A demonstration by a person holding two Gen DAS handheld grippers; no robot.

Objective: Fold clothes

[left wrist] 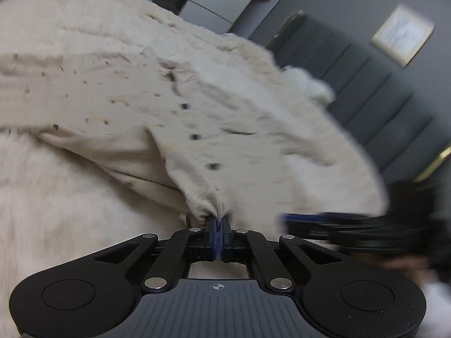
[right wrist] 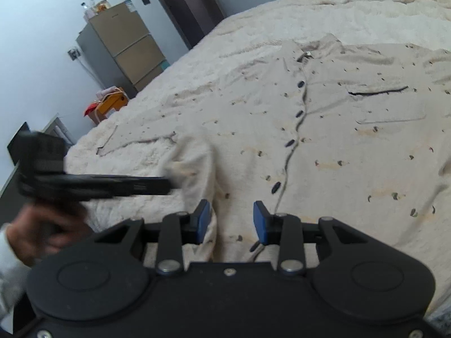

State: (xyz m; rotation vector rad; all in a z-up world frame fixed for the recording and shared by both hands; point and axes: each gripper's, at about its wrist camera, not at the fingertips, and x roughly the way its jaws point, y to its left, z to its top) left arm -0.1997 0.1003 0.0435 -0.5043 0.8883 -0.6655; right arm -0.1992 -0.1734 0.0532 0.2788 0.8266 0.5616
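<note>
1. A cream button-up shirt [right wrist: 338, 129] lies spread out on the fluffy bed [right wrist: 282, 11].
2. The left gripper [left wrist: 217, 219] has its jaws squeezed tight on a bunched bit of the shirt's bottom edge.
3. The right gripper [right wrist: 231, 219] hovers over the same edge, jaws partly open, holding nothing.

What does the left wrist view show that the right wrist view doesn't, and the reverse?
Left wrist only: the left gripper shut on a bunched corner of the shirt, a framed picture, a padded headboard.
Right wrist only: the shirt's chest pocket, a cabinet, a hand holding the left gripper, and the right gripper with jaws apart above the hem.
Both: the buttoned shirt on the fluffy blanket.
</note>
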